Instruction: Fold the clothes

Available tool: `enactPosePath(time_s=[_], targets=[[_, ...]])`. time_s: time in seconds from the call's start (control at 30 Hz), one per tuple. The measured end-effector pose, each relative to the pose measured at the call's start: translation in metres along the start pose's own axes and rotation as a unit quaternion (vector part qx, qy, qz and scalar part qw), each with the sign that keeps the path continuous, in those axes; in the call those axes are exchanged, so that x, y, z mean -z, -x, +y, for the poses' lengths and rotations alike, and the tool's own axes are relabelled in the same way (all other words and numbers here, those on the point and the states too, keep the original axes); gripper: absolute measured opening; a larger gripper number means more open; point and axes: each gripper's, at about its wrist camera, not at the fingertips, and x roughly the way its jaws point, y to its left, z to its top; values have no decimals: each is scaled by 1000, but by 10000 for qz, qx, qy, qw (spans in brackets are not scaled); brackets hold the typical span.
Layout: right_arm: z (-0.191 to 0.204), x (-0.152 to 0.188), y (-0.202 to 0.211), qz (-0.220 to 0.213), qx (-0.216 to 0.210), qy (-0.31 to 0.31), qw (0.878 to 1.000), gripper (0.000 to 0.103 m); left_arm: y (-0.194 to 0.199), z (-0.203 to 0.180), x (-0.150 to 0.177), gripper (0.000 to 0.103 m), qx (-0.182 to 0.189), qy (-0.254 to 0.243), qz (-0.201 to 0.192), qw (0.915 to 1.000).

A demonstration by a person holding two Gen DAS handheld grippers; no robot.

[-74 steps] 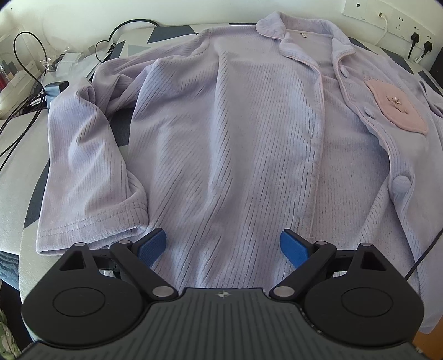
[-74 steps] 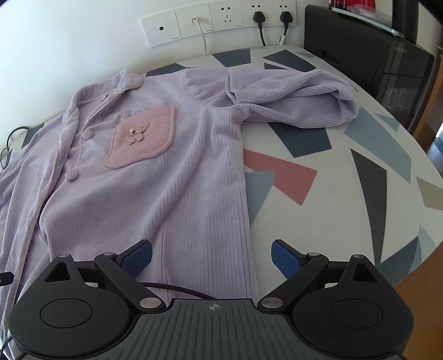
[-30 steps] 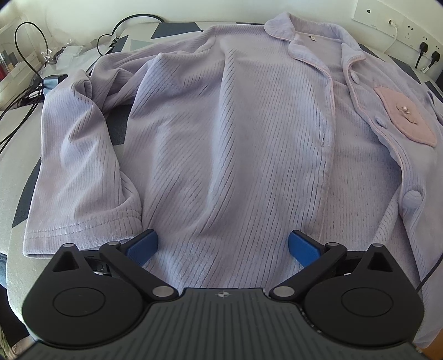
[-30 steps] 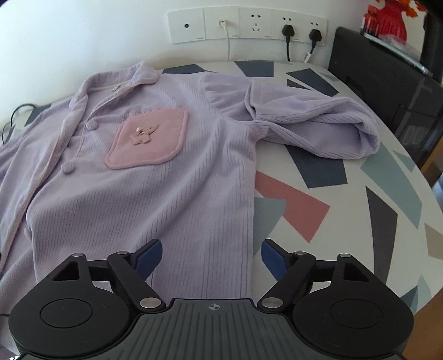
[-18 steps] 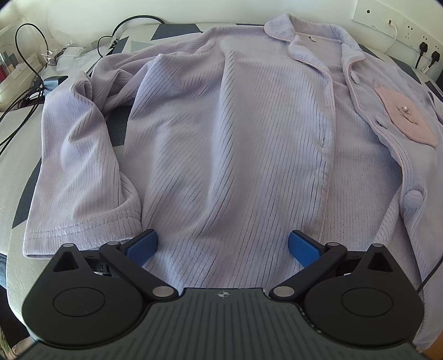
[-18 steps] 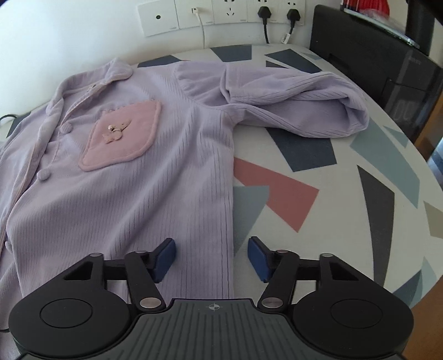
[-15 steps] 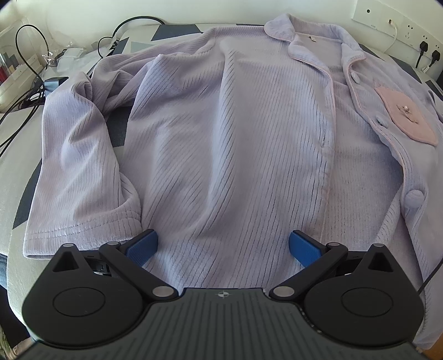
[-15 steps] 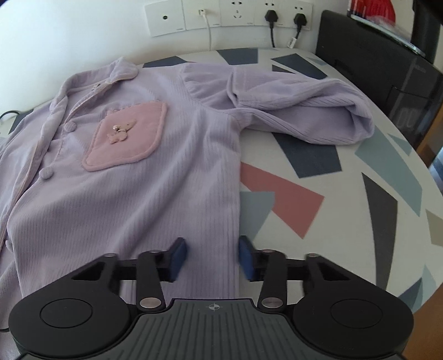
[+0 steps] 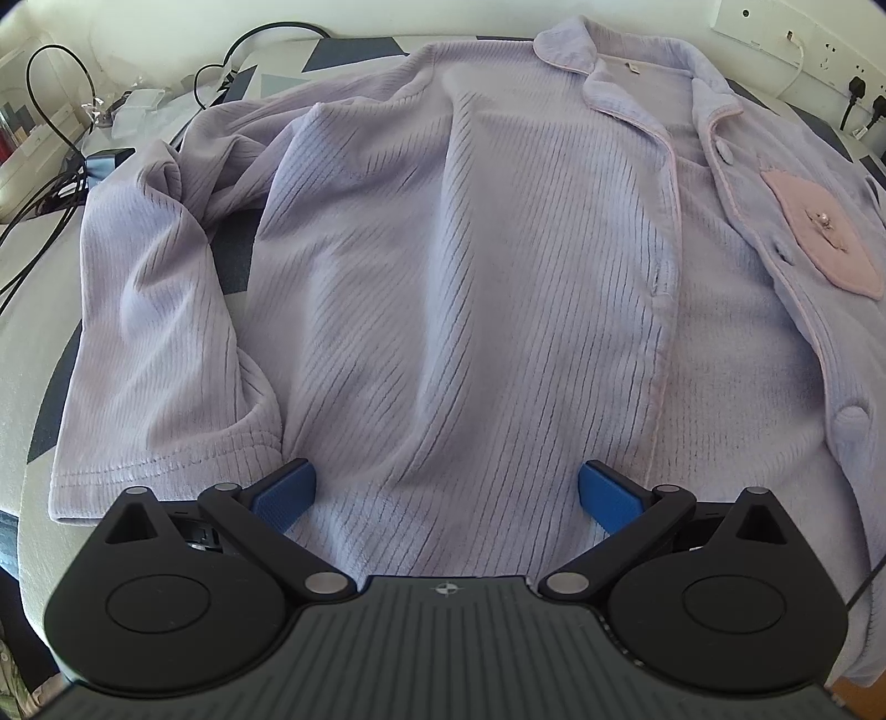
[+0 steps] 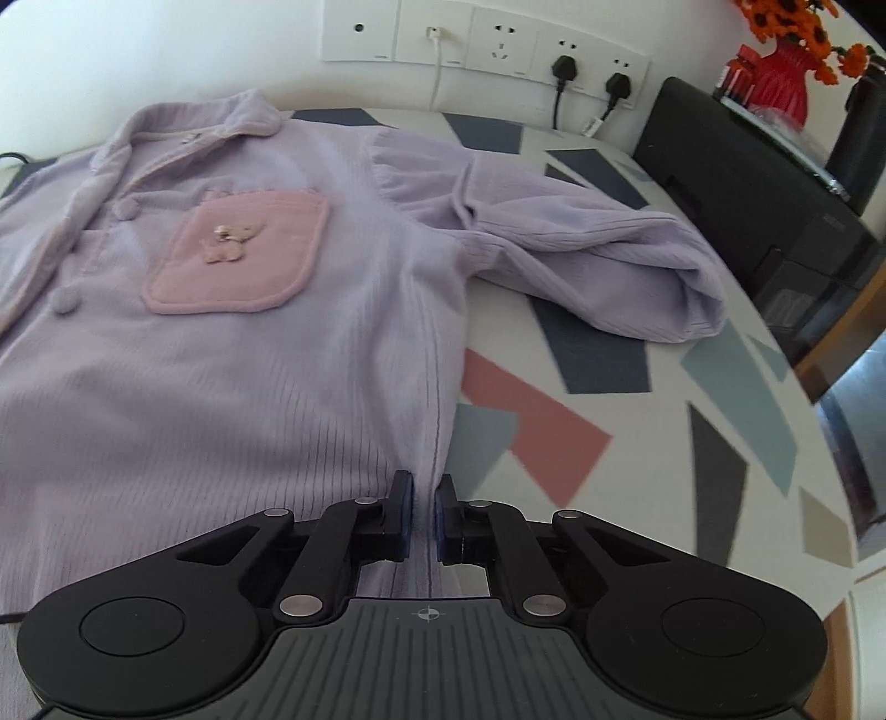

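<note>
While the lilac pajama top [image 10: 232,387] lies spread front-up across the patterned surface [image 10: 637,421], the right gripper [image 10: 423,520] is clamped on its side seam near the hem, at 6 o'clock in the right wrist view; a ridge of ribbed cloth stands pinched between the blue pads [image 10: 407,515], which are nearly together. From that pinch the seam runs up toward 12 o'clock. A pink chest pocket [image 10: 235,257] with a small animal appliqué sits at about 10 o'clock, the collar [image 10: 194,124] at about 11 o'clock, and one sleeve [image 10: 581,249] is bent back on itself toward 2 o'clock, lying on the coloured shapes of the surface. A row of wall sockets [image 10: 487,41] with two black plugs runs along 12 o'clock, and a black appliance [image 10: 764,221] stands at 2 to 3 o'clock.

Seen from the left wrist, the left gripper [image 9: 446,493] is wide open at 6 o'clock, its blue pads [image 9: 285,493] spread apart over the lower hem with the fabric between them; neither presses on it as far as can be seen. The top's other sleeve [image 9: 160,343] lies folded down at 9 o'clock, its cuff just beside the left pad. The open button placket [image 9: 664,288] runs from 1 o'clock down toward 5 o'clock. Black cables [image 9: 39,183] trail off the surface's edge at 10 o'clock.
</note>
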Motion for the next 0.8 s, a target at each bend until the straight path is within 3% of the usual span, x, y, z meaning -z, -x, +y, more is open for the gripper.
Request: enactPosePath(time_s=[0.67,0.8], targets=[[-3,-6,-6,27,210,40,9998,7,1,1,0,103,6,59,42,10000],[-10,-8,-6,64,125,-173,9998,13,-1,1,-1,103,-3,68,102,9999]])
